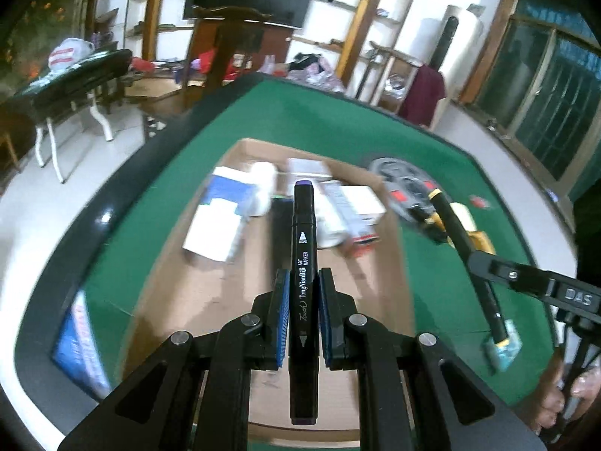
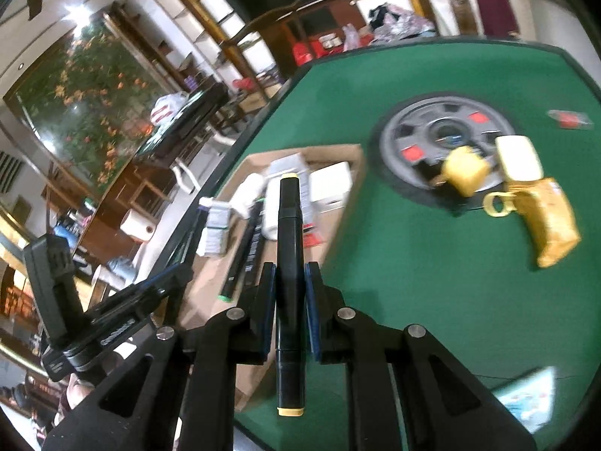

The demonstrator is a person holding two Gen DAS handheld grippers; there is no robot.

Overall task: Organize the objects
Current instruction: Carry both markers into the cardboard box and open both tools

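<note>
Left gripper [image 1: 304,319] clamped on purple-capped marker [image 1: 303,263], right gripper [image 2: 289,308] on yellow-capped marker [image 2: 289,263] — both over cardboard box [image 1: 398,240]. I'd lower flat beside other pens — release one at a time.

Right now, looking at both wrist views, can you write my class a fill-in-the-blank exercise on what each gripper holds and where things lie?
1. The left gripper is shut on a black marker whose end caps are ____.
2. The marker in the right gripper has ____ end caps.
3. The white boxes lie inside a shallow ____ box.
4. The table has a ____ felt top.

Missing words: purple; yellow; cardboard; green
</note>
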